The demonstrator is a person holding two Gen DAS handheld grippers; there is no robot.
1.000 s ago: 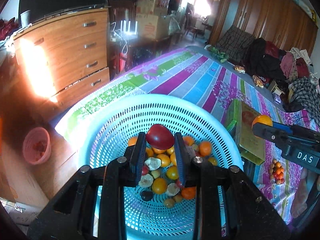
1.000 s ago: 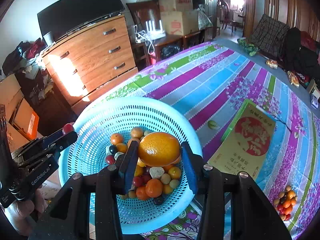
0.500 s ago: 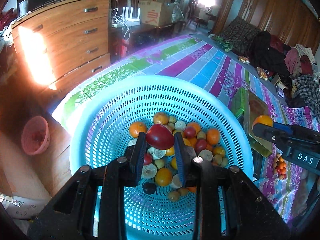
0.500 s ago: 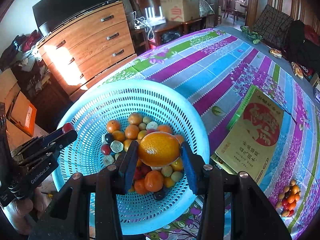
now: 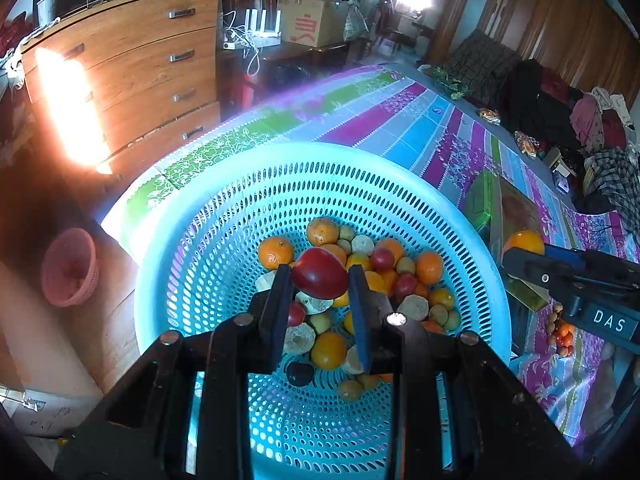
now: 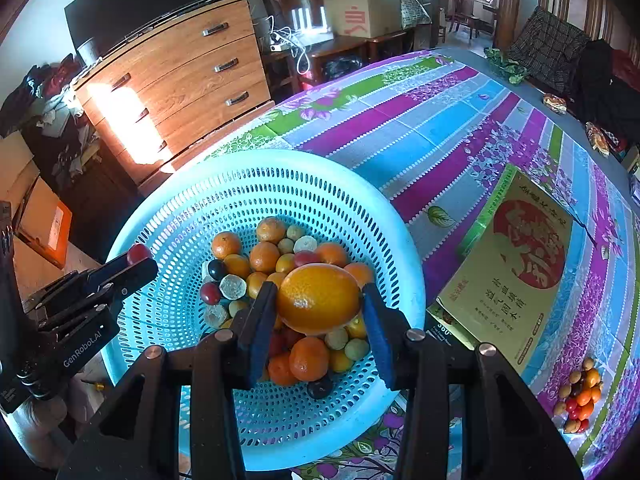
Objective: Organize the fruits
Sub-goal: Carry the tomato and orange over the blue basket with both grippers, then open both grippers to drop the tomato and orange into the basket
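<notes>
- Left wrist view: the left gripper (image 5: 320, 280) is clamped on a dark red fruit (image 5: 319, 273), apple or plum I cannot tell, pinched between the two blue pads near their tips.
- The fruit hangs above the heap of small fruits inside the turquoise perforated basket (image 5: 192, 264), not touching the pile; judged a hold over the drop point, high enough to clear the rim.
- Right wrist view: the right gripper (image 6: 320, 300) grips a large orange (image 6: 319, 298), jaws set wider to suit its girth, pads on its left and right flanks.
- The orange also sits above the basket interior, over the near side of the pile of mandarins (image 6: 264, 257), green-grey fruits and dark plums.
- Both grippers point steeply down into the basket, which suits a release onto the heap rather than a throw.
- The basket rests on a striped floral tablecloth (image 6: 440, 128), beside a yellow-green gift box (image 6: 516, 280).
- A small cluster of loose fruits (image 6: 578, 400) lies on the cloth beyond the box, well apart from the basket; judged as work left to collect.
- Risk, in my judgement: a round fruit dropped from height may roll off the heap or bruise the pieces below.
</notes>
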